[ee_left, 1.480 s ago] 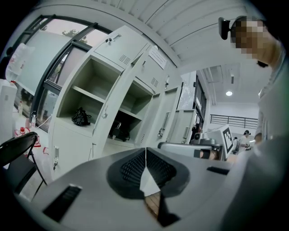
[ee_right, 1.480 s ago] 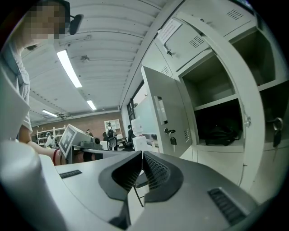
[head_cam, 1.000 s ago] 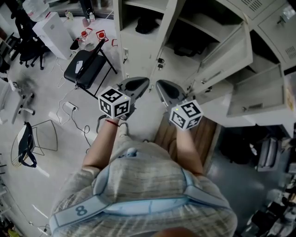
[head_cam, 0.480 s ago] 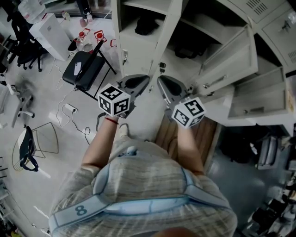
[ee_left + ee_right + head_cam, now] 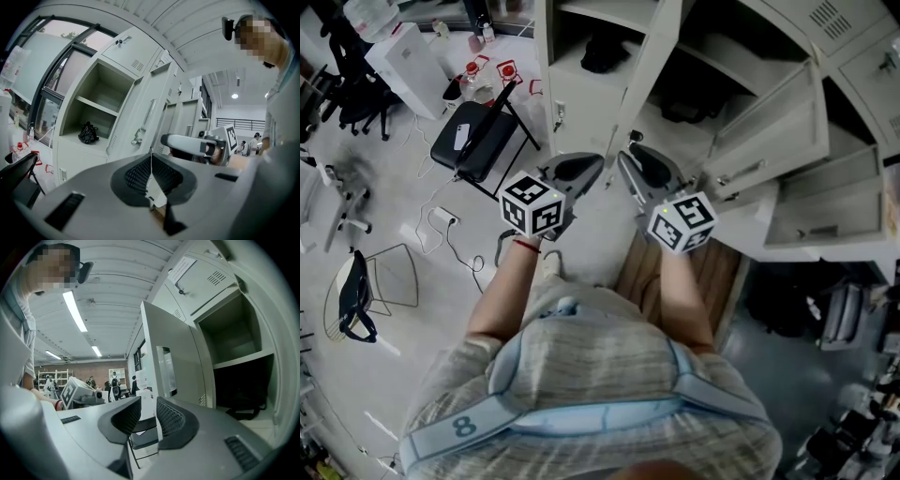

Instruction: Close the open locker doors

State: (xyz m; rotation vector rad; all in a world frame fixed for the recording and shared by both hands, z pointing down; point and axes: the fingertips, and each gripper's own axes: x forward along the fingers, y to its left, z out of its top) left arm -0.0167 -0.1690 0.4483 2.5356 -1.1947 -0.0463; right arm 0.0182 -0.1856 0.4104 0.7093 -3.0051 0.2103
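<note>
We hold both claws side by side before the lockers [image 5: 581,108], touching nothing. The left claw [image 5: 581,171] has its jaws pressed together, with nothing between them. The right claw [image 5: 637,167] has its jaws a little apart, and through the gap we see only a chair [image 5: 478,136] farther off. A tall door [image 5: 654,66] stands open just beyond the tips, between the two claws in the head view. To its right, two more doors [image 5: 778,122] hang open, well apart from the claws. A black bag [image 5: 605,52] lies on a shelf in the open left compartment.
</note>
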